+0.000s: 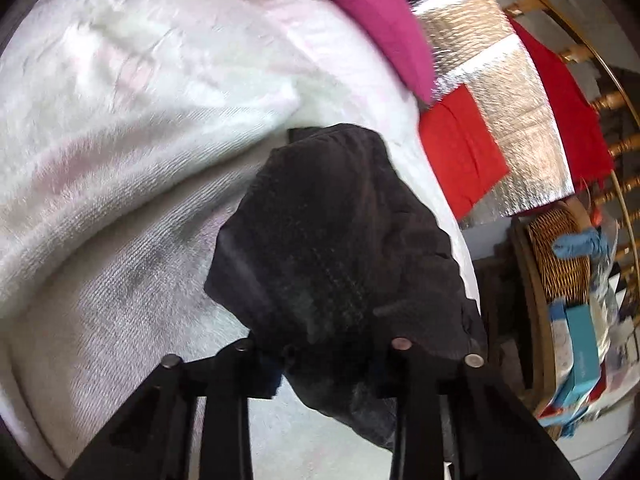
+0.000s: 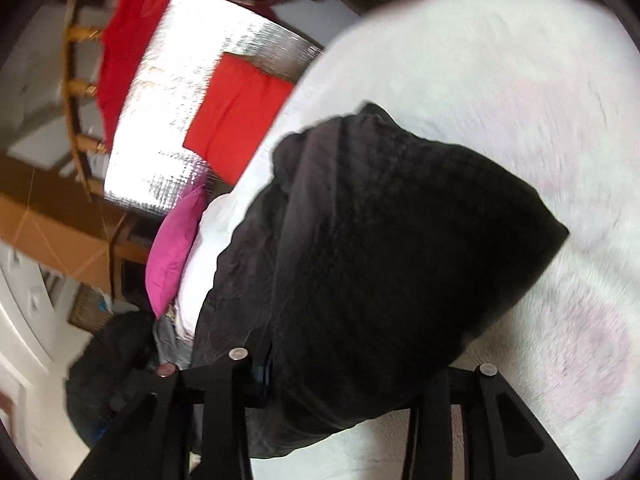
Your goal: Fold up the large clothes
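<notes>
Left wrist view: the left gripper (image 1: 324, 364) pinches a bunched black garment (image 1: 340, 248), which hangs over a white blanket (image 1: 120, 140) with a pink pillow (image 1: 380, 20) beyond. Right wrist view: the right gripper (image 2: 360, 380) is clamped on the same garment (image 2: 392, 260), blanket (image 2: 500, 80) underneath, red cloth (image 2: 240, 108) at left.

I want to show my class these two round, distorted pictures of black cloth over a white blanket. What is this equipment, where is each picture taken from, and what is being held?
A person holds a two-finger gripper in each hand; no robot arm is involved. Each gripper carries a wide-angle camera that looks along its fingers, hence the round pictures. One view comes from the left gripper, the other from the right gripper. Both are closed on bunched folds of a black fabric garment over a fluffy white blanket. Behind lie a magenta pillow, a red cloth and a silver foil mat.
</notes>
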{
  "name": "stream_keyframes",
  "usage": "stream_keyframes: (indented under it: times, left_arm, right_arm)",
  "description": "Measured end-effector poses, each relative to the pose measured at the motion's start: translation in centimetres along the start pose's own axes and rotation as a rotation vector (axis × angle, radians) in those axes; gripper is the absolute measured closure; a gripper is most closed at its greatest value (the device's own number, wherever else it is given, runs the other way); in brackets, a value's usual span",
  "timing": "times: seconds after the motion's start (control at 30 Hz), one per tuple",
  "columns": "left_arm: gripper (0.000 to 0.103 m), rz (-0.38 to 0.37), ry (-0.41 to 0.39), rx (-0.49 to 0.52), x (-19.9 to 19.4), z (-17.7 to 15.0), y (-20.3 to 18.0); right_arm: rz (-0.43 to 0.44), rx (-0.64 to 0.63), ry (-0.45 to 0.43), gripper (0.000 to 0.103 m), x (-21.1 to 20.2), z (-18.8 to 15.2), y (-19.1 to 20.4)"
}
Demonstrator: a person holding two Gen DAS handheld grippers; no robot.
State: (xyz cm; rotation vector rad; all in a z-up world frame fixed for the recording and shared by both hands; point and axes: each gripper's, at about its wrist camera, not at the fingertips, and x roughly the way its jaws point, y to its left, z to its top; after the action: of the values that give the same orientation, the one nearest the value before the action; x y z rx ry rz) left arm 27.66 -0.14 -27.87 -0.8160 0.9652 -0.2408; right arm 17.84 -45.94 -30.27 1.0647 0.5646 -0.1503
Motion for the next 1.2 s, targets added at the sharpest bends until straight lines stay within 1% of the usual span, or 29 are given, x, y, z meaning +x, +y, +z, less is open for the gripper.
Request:
stream_keyframes:
  times: [0.07, 0.13, 0.17, 0.2, 0.23, 0.27, 0.3, 0.33, 0.37, 0.4, 0.43, 0.53, 0.57, 0.63, 0.67, 0.7, 0.73, 0.77, 0.8, 0.87, 0.93, 0.97, 1.03, 1.07, 1.17, 1.2]
  left_arm:
    - [0.074, -0.01, 0.001, 0.009, -0.6, -0.5, -0.2]
    - [0.073, 0.02, 0.011, 0.023, -0.4, -0.7, -0.1]
    - [0.068, 0.051, 0.022, 0.026, 0.0, -1.0, 0.0]
    - [0.063, 0.081, 0.039, 0.028, 0.6, -1.0, 0.3]
    - [0.059, 0.094, 0.055, 0.023, 0.9, -0.8, 0.6]
    - [0.05, 0.097, 0.073, 0.005, 1.1, -0.5, 0.8]
    - [0.042, 0.096, 0.095, -0.017, 1.1, -0.1, 1.1]
    - [0.04, 0.1, 0.116, -0.03, 1.0, 0.3, 1.4]
    - [0.037, 0.099, 0.13, -0.038, 0.6, 0.6, 1.5]
    - [0.035, 0.106, 0.146, -0.038, 0.1, 0.9, 1.6]
    - [0.034, 0.118, 0.159, -0.027, -0.4, 1.2, 1.4]
    - [0.033, 0.137, 0.179, 0.064, -2.8, 2.3, 0.8]
    - [0.032, 0.157, 0.167, 0.093, -3.7, 2.8, 0.7]
    - [0.029, 0.203, 0.127, 0.166, -5.4, 3.8, 0.3]
    - [0.028, 0.219, 0.111, 0.188, -5.8, 4.5, 0.1]
    - [0.027, 0.223, 0.092, 0.2, -6.6, 4.8, 0.0]
    - [0.024, 0.22, 0.074, 0.214, -6.6, 5.8, -0.1]
    - [0.017, 0.211, 0.083, 0.235, -6.0, 7.0, -0.3]
    - [0.015, 0.204, 0.106, 0.25, -5.4, 7.8, -0.6]
    - [0.015, 0.181, 0.192, 0.257, -2.8, 9.7, -1.1]
    - [0.015, 0.13, 0.271, 0.259, -0.5, 10.7, -1.2]
    - [0.015, 0.116, 0.312, 0.256, 1.1, 11.2, -1.3]
    - [0.015, 0.089, 0.353, 0.263, 3.1, 12.0, -1.4]
    - [0.015, 0.076, 0.366, 0.262, 3.7, 12.2, -1.2]
    - [0.015, -0.005, 0.418, 0.233, 6.0, 12.5, -0.5]
    - [0.015, -0.026, 0.431, 0.223, 6.7, 12.5, -0.2]
  right_arm:
    - [-0.008, -0.05, -0.051, 0.064, -1.0, 0.0, 1.0]
    - [-0.024, -0.065, -0.055, 0.064, -1.4, 0.2, 0.9]
    - [-0.042, -0.054, -0.038, 0.064, -1.2, 0.3, 0.3]
    - [-0.069, -0.024, 0.009, 0.064, -0.4, 0.3, -0.7]
    - [-0.07, 0.019, 0.055, 0.062, 0.2, 0.4, -1.8]
    - [-0.041, 0.06, 0.078, 0.061, 0.2, 0.5, -2.6]
    - [-0.024, 0.073, 0.092, 0.058, 0.1, 0.7, -3.0]
    - [-0.015, 0.076, 0.108, 0.051, -0.4, 1.0, -3.0]
    - [-0.018, 0.067, 0.12, 0.047, -0.6, 1.1, -2.9]
    - [-0.013, 0.05, 0.134, 0.042, -1.2, 1.2, -2.7]
    - [-0.003, 0.033, 0.15, 0.036, -1.8, 1.3, -2.6]
    - [0.012, -0.034, 0.223, 0.035, -3.9, 1.4, -2.6]
    - [0.021, -0.064, 0.239, 0.035, -4.8, 1.6, -2.5]
    - [0.04, -0.131, 0.23, 0.033, -6.8, 2.6, -2.2]
    - [0.04, -0.156, 0.217, 0.03, -7.7, 3.4, -2.4]
    - [0.034, -0.166, 0.204, 0.024, -8.0, 4.1, -2.3]
    - [0.025, -0.171, 0.186, 0.024, -8.3, 5.1, -2.5]
    - [0.02, -0.167, 0.17, 0.024, -8.3, 6.3, -2.7]
    - [0.024, -0.152, 0.163, 0.024, -8.1, 7.6, -3.0]
    - [0.053, -0.108, 0.176, 0.024, -6.7, 10.2, -3.7]
    - [0.078, -0.087, 0.194, 0.023, -5.4, 11.8, -4.1]
    - [0.077, -0.085, 0.211, 0.023, -4.2, 12.7, -4.3]
    - [0.069, -0.085, 0.244, 0.023, -2.5, 13.5, -4.6]
    - [0.068, -0.089, 0.274, 0.023, -1.3, 13.9, -4.8]
    - [0.044, -0.102, 0.347, 0.023, 1.3, 14.3, -5.4]
    - [0.049, -0.1, 0.365, 0.023, 2.0, 14.2, -5.6]
